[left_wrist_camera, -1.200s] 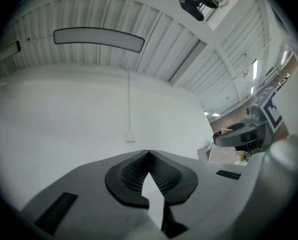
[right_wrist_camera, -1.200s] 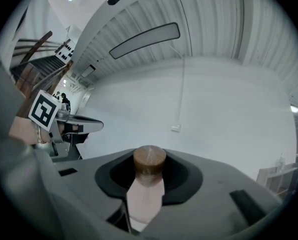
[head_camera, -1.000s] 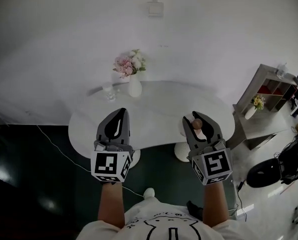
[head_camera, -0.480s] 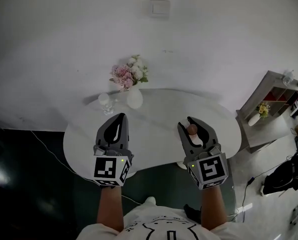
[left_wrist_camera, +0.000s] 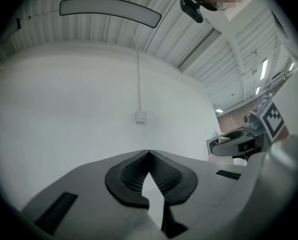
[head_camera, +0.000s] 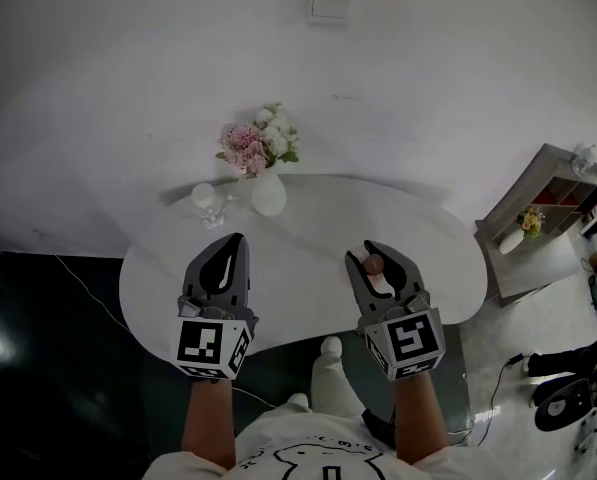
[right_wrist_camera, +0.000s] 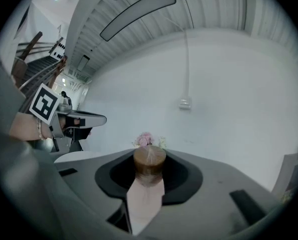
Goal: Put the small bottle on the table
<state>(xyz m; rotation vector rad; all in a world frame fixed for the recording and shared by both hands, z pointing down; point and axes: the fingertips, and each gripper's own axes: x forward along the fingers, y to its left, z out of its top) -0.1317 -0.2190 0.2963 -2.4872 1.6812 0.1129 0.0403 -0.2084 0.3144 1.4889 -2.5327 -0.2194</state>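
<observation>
Both claws reach farther over the table (head_camera: pixel 298 213) than a second ago, our right claw (head_camera: pixel 370 258) gripping the small bottle (head_camera: pixel 376 265) right of frame centre, left claw (head_camera: pixel 235 240) shut empty, so next we lower it upright and release.

From my remote seat this reads as a home-style corner staged inside a large hall rather than a lived-in house. A white oval table (head_camera: pixel 308 233) stands by a plain white wall (head_camera: pixel 128 68) that bears a square white switch plate (head_camera: pixel 329 4). On the table are a white ceramic vase (head_camera: pixel 268 196) of pink and white flowers (head_camera: pixel 253 140) and a small clear glass (head_camera: pixel 206 200). To the right is a grey open shelf unit (head_camera: pixel 548 203) holding a little white vase of yellow flowers (head_camera: pixel 518 232). The floor is dark and glossy (head_camera: pixel 48 368). Overhead, I see a ribbed white panel ceiling (left_wrist_camera: pixel 198 39), a long strip lamp (left_wrist_camera: pixel 109 11) and what looks like a staircase railing (right_wrist_camera: pixel 39 71), which suggest a studio or industrial building.
</observation>
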